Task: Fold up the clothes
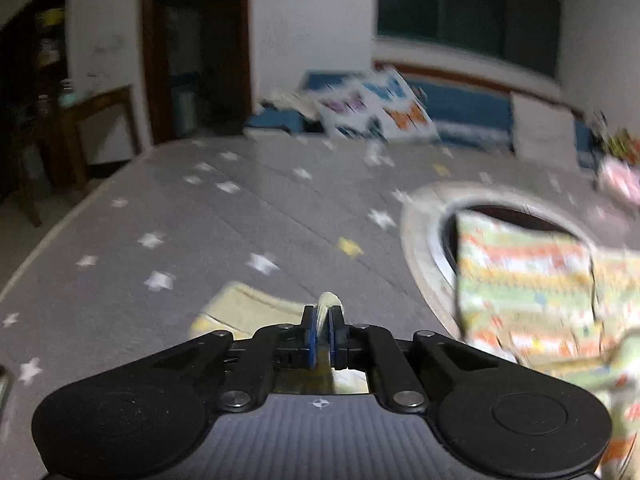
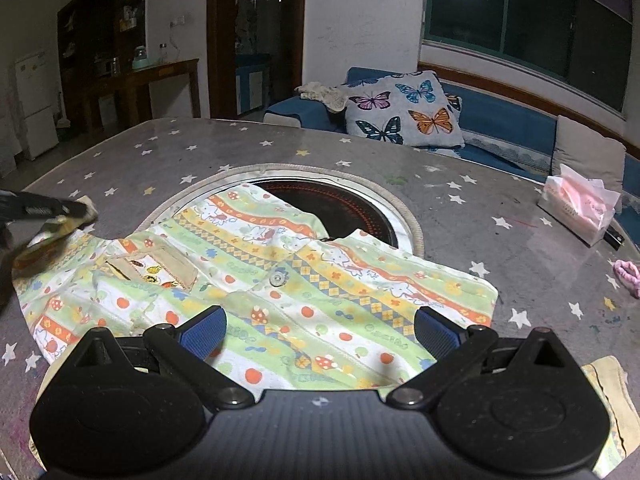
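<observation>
A child's shirt [image 2: 280, 280] with green, yellow and orange printed bands lies spread face up on the star-patterned table cover [image 2: 480, 184]. Part of it hangs over a round dark recess [image 2: 340, 204]. My right gripper [image 2: 320, 332] hovers open just above the shirt's near hem, nothing between its blue pads. At the far left of the right wrist view, my left gripper [image 2: 80, 216] holds the shirt's sleeve end. In the blurred left wrist view the left gripper [image 1: 324, 316] is shut on a cream fold of fabric [image 1: 329, 300]. The rest of the shirt [image 1: 520, 280] lies to its right.
A tissue pack [image 2: 580, 208] and a small pink item [image 2: 628, 276] lie near the table's right edge. Behind the table stands a blue sofa with a butterfly cushion [image 2: 404, 108]. A wooden side table [image 2: 160, 80] and a doorway are at the back left.
</observation>
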`<state>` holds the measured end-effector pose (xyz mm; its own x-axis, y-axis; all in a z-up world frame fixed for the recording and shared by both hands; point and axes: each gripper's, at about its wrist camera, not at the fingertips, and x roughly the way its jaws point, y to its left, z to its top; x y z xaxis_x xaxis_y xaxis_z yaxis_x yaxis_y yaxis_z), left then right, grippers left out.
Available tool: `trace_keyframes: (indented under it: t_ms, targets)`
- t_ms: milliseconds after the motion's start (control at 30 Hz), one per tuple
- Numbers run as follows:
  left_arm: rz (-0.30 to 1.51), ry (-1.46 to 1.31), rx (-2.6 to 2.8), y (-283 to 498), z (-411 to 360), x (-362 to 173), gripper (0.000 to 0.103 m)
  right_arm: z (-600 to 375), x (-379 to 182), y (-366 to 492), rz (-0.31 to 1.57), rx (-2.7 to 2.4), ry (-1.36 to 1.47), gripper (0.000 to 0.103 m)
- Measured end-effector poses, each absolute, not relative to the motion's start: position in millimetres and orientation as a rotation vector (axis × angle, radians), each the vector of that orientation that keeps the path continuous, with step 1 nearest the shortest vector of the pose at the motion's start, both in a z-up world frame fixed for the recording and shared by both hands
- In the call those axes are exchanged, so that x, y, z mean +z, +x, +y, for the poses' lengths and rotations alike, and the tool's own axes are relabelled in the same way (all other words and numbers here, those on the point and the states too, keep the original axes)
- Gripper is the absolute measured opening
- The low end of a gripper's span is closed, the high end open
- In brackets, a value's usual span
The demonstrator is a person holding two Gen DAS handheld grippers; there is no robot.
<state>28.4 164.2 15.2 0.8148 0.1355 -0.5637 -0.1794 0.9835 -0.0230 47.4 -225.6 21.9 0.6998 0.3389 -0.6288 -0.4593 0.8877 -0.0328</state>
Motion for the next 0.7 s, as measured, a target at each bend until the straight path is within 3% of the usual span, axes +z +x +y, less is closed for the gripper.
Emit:
trace_keyframes:
  t_ms: [233, 367, 467, 567, 600, 700]
  targets:
    - [0.48, -0.104, 0.434, -27, 209, 42, 0.005, -239, 25, 47, 0.653, 0.414, -0.172, 0.101]
    - [0.553, -0.082, 0.536, -44, 228, 32, 0.006, -245, 25, 48, 0.656, 0.397, -0.164, 0.101]
    - [0.63, -0.02, 0.599, -45, 227, 16, 0.013, -249, 25, 48, 0.662, 0.391, -0.165, 0.101]
    - [0.644, 0.001, 0.608, -45, 223, 15, 0.036, -255, 25, 50, 0.675, 0.387, -0.164, 0.101]
    - [0.638, 0.002, 0.603, -43, 221, 18, 0.049, -258, 24, 52, 0.683, 0.386, -0.157, 0.101]
    - [0.602, 0.019, 0.541, -33, 207, 29, 0.06, -267, 24, 61, 0.708, 0.385, -0.113, 0.097]
